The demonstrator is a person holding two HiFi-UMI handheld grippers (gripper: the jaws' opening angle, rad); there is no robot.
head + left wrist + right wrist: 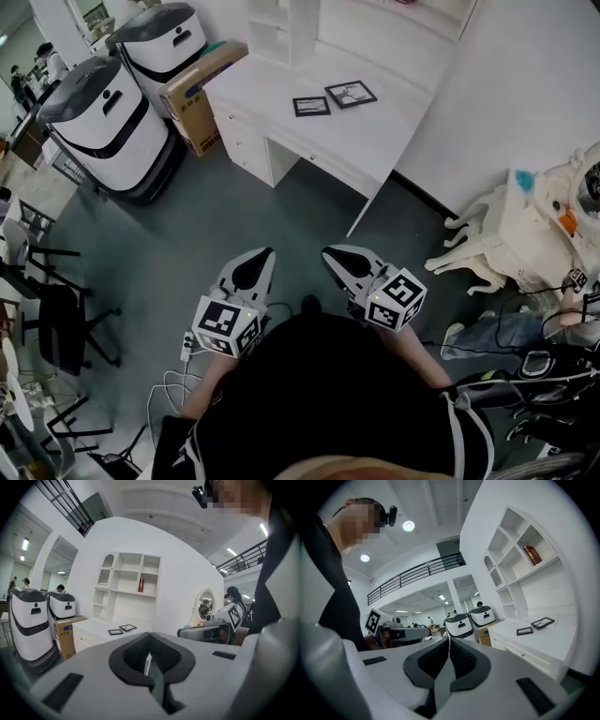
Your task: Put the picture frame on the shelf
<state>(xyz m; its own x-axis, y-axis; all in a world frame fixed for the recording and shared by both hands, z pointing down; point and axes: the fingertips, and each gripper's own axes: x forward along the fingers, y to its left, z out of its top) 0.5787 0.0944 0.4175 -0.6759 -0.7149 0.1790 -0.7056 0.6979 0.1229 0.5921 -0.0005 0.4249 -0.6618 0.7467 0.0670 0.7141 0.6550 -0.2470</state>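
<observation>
The left gripper (263, 257) and the right gripper (334, 255) are hovering side by side over the floor in front of the person, each with its jaws closed together and holding nothing. Well beyond them, the picture frame (311, 106) is lying flat beside a second frame (351, 94) on the white tabletop (375, 141). The shelf (126, 581) is standing against the wall behind them.

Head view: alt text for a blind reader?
Seen from above, a person holds a grey left gripper and grey right gripper, both shut and empty, above a dark floor. Ahead, a small black picture frame and a larger black picture frame lie flat on a white desk.
</observation>
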